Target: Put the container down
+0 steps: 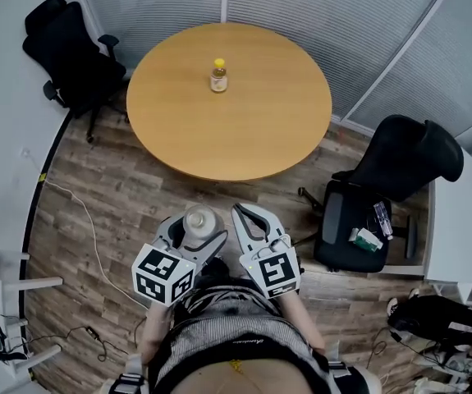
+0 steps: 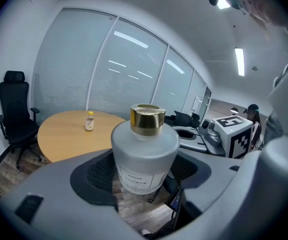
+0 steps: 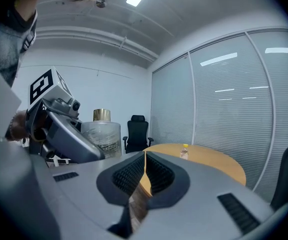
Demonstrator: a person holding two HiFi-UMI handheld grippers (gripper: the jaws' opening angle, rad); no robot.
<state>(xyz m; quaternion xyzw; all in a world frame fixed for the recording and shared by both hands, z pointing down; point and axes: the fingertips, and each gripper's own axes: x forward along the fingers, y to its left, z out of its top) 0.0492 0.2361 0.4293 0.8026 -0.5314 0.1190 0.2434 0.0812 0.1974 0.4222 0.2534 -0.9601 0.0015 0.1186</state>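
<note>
My left gripper (image 1: pixel 200 238) is shut on a frosted white container (image 2: pixel 145 156) with a gold cap (image 2: pixel 147 119); it stands upright between the ribbed pads. The head view shows the container (image 1: pixel 202 221) held low in front of my body, over the wooden floor and short of the round wooden table (image 1: pixel 260 130). My right gripper (image 1: pixel 248 222) hangs just right of it, shut with nothing between its pads (image 3: pixel 158 175). The right gripper view shows the container (image 3: pixel 102 136) at its left. A small bottle (image 1: pixel 218 76) with a yellow cap stands on the table's far side.
A black office chair (image 1: pixel 67 60) stands at the table's left and another black chair (image 1: pixel 383 187) at its right, with small items on its seat. A white desk (image 1: pixel 459 228) lies at the far right. Cables (image 1: pixel 80 212) run over the floor at the left.
</note>
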